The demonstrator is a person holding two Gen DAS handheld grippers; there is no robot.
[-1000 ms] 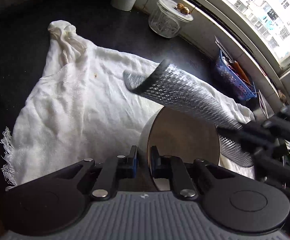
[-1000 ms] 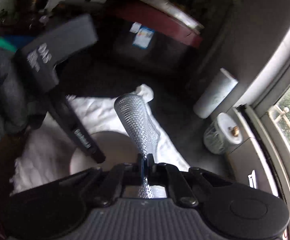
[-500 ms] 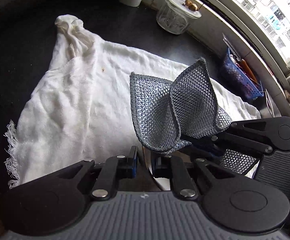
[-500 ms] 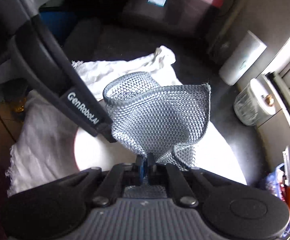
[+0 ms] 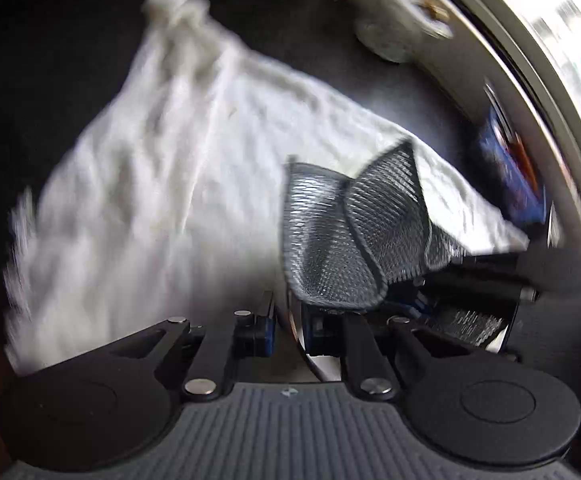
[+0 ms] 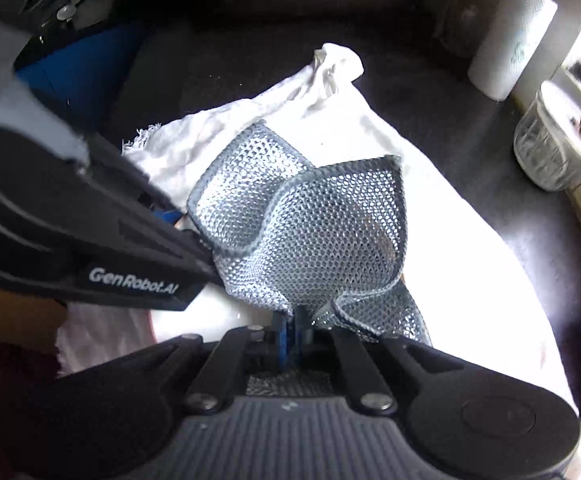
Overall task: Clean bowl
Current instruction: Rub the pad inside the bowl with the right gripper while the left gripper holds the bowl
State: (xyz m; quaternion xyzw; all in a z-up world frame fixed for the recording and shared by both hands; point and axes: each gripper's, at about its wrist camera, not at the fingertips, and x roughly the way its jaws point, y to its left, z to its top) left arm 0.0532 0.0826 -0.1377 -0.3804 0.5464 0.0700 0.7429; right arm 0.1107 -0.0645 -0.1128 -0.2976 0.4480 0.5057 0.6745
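While both tools work over the white towel, the scene reads as follows.

Right fingers: the right gripper (image 6: 290, 320) has its fingers pressed together on a pinch of the grey mesh scrubbing cloth (image 6: 310, 232), which fans up and forward from them.

Left fingers: the left gripper (image 5: 288, 316) has its fingers nearly together, clamped on the thin rim of the bowl (image 5: 310, 354); in the right wrist view this gripper comes in from the left, touching the cloth's lower left edge.

Bowl position: low between the two tools, mostly hidden; only a pale curved part (image 6: 202, 322) shows beneath the cloth, resting on the towel (image 6: 450, 248) spread over the dark desk (image 6: 470, 140).

Surroundings: a lidded glass jar (image 6: 554, 140) and a paper roll (image 6: 510, 36) stand well apart by the window.

Progress: judged early to middle. Bowl steadied, cloth gripped and at the bowl; whether any wiping is done cannot be told, since the bowl's inside is covered. Scrubbing remains.
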